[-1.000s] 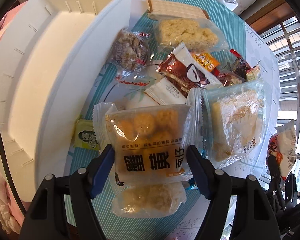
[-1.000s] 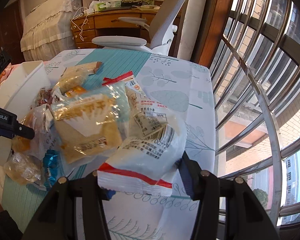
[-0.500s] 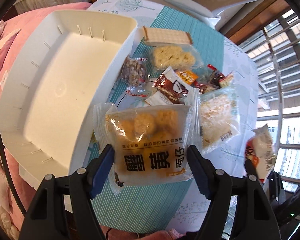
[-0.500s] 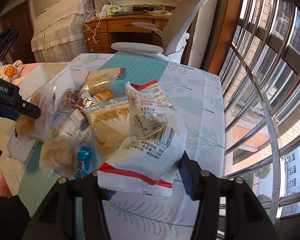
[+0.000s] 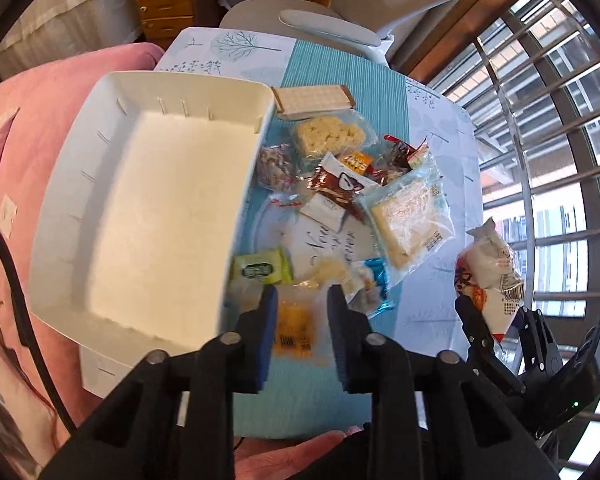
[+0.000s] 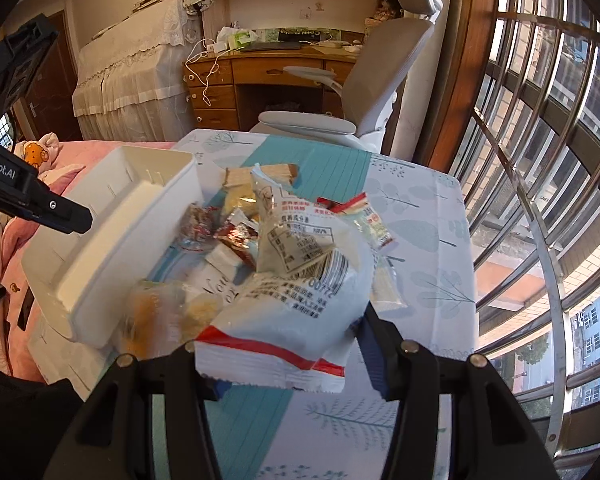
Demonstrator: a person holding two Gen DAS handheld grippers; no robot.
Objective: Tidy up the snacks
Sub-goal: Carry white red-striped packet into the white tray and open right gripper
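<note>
My left gripper hangs high above the table's near edge, pointing steeply down. Its jaws are closing to a narrow gap with nothing pressed between the pads. The clear packet of yellow cookies shows blurred far below that gap. In the right wrist view this packet is loose beside the white bin, well under the left gripper. My right gripper is shut on a white snack bag with a red stripe, held up over the table. The left wrist view shows the same bag at the right.
A heap of snack packets lies on the teal and white tablecloth right of the bin's wall. A pink bed cover is to the left, a grey office chair behind, and window bars on the right.
The left gripper rose and its jaws went from wide around the cookie packet to narrow; the packet dropped out. The right gripper lifted, still holding the white bag.
</note>
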